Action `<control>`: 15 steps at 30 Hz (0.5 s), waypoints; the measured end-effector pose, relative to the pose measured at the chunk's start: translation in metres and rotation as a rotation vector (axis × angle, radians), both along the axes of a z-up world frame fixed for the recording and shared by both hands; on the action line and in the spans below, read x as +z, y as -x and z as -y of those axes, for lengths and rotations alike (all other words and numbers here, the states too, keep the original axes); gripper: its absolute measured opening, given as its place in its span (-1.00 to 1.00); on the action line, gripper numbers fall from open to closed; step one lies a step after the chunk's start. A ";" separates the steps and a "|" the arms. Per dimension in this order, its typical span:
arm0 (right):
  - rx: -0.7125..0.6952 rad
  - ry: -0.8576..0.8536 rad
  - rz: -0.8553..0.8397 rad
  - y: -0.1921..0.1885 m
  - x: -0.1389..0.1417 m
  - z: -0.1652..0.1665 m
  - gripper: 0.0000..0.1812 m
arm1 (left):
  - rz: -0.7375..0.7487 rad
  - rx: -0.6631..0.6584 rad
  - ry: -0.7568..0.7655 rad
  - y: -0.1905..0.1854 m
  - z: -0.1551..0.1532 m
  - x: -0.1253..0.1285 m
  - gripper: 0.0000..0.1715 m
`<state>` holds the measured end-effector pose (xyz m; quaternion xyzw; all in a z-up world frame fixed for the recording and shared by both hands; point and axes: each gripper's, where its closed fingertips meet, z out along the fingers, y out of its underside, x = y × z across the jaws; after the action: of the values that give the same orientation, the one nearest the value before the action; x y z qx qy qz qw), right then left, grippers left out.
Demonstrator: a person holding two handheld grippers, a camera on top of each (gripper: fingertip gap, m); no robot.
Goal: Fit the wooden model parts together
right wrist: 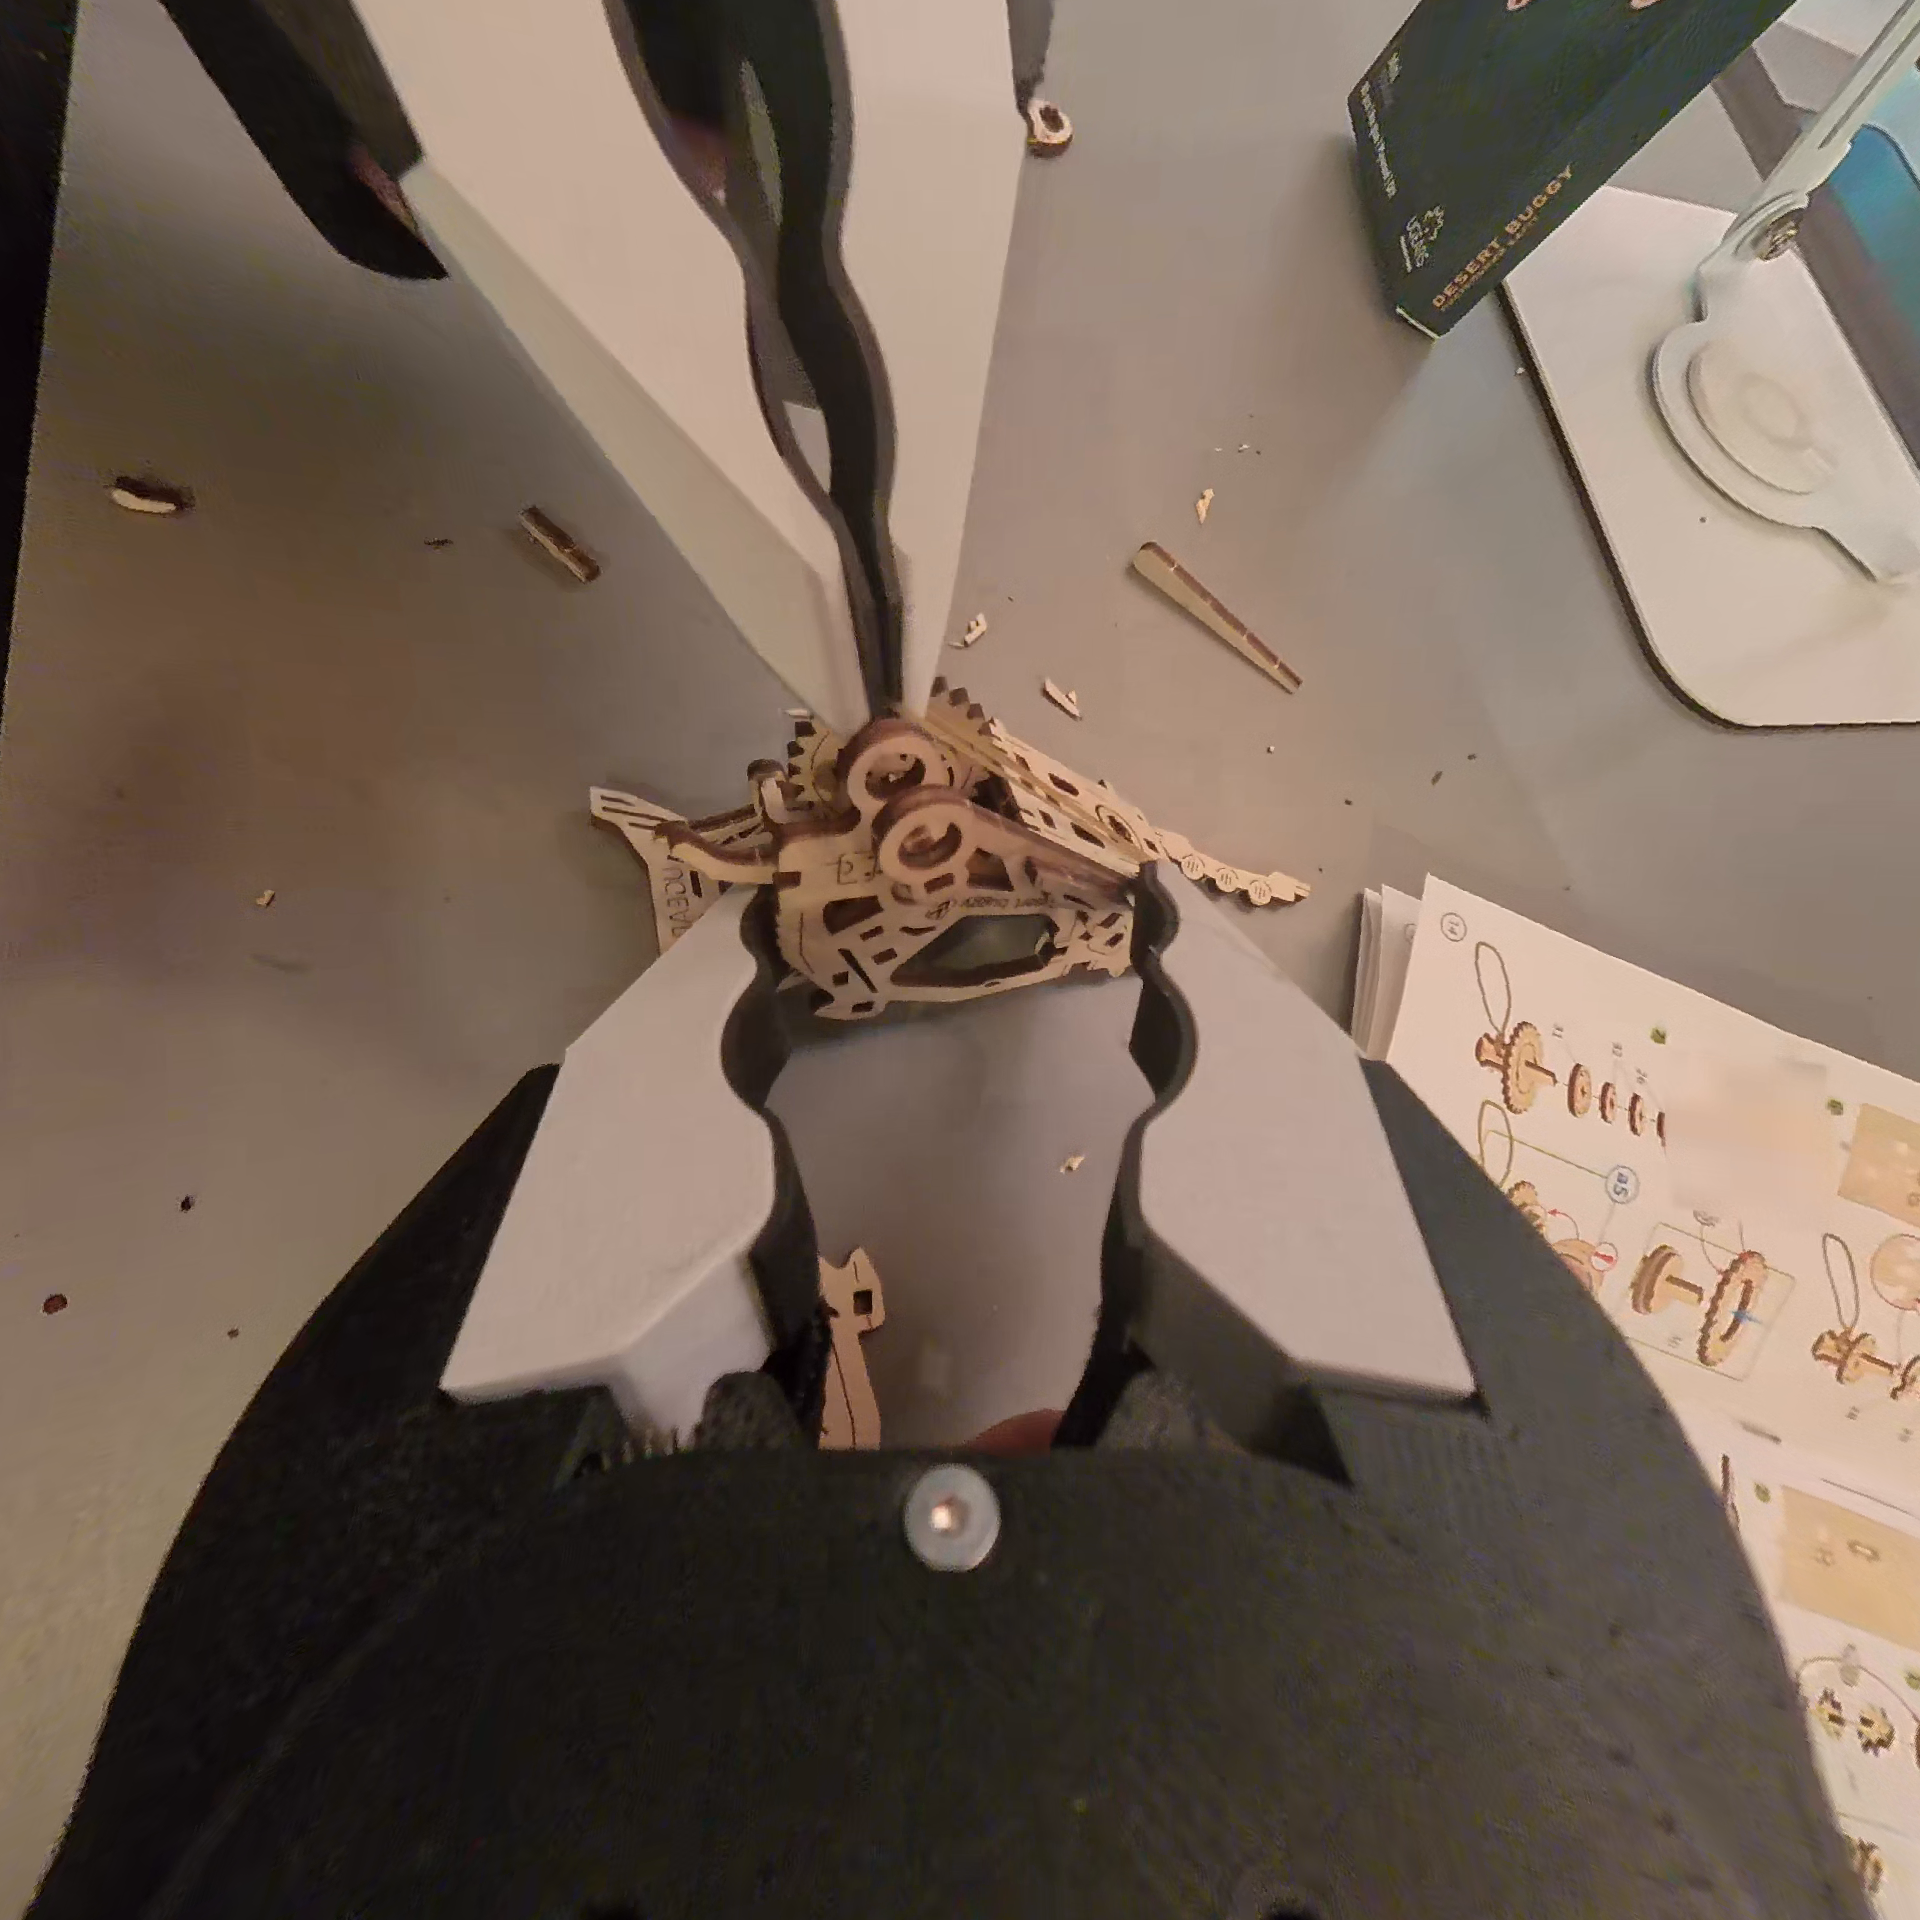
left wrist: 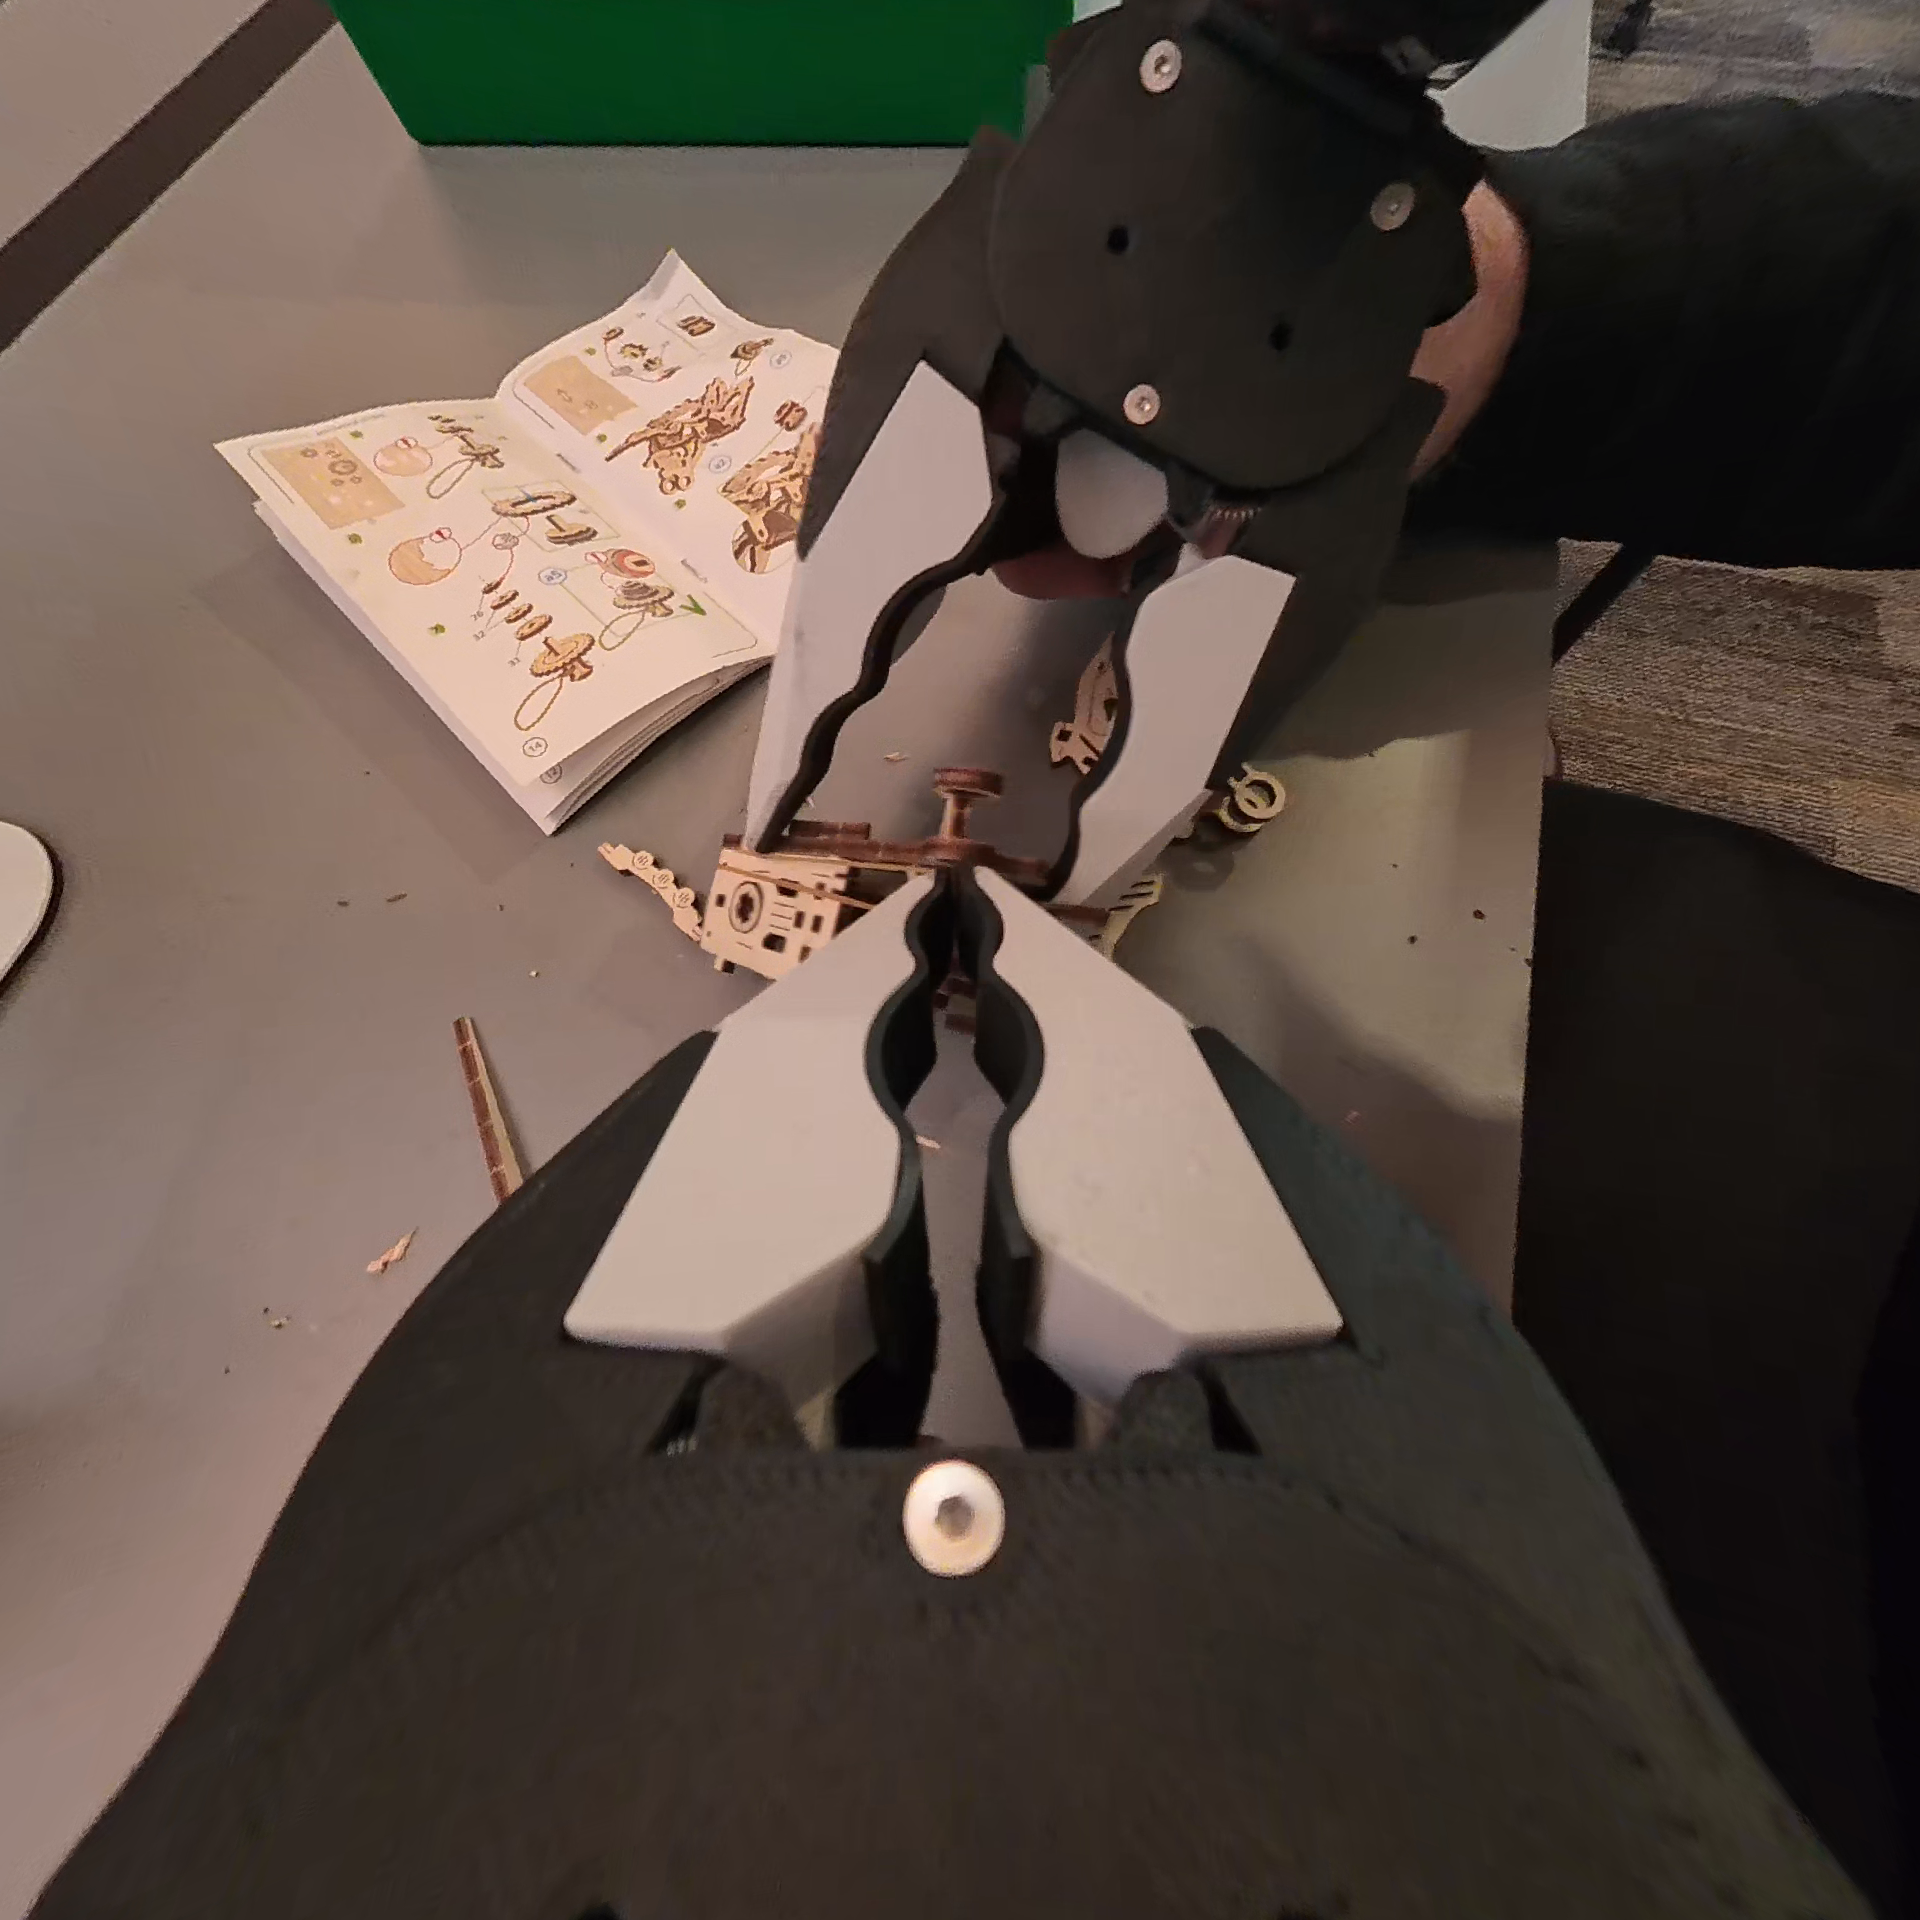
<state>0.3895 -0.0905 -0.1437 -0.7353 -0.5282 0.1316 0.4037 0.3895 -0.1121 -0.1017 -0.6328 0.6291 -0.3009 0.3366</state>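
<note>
Both tools meet over the half-built wooden model [right wrist: 935, 883] in the middle of the grey table [left wrist: 260, 987]. The left hand-held gripper [left wrist: 951, 894] is pinched tight on a thin part at the model's top edge, fingertips nearly touching. The right hand-held gripper [right wrist: 945, 925] straddles the model's body, its pads spread wide and pressed against both sides. An open instruction booklet [left wrist: 499, 540] lies just beside them, with wood offcuts [right wrist: 1216, 629] scattered around.
</note>
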 end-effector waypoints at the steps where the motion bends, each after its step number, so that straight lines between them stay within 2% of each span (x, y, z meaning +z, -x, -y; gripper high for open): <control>1: -0.003 -0.001 0.002 0.000 0.000 -0.001 -0.28 | 0.003 -0.002 0.003 0.000 0.002 0.001 -1.00; 11: -0.022 0.010 -0.004 0.002 0.000 -0.003 -0.28 | -0.012 0.011 -0.053 0.003 0.012 0.002 -1.00; 15: -0.033 0.015 -0.002 0.003 0.000 -0.004 -0.28 | -0.036 0.018 -0.120 0.004 0.015 0.001 -1.00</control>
<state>0.3868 -0.0866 -0.1436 -0.7466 -0.5148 0.1296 0.4009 0.3859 -0.1274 -0.1006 -0.6223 0.6462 -0.2482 0.3655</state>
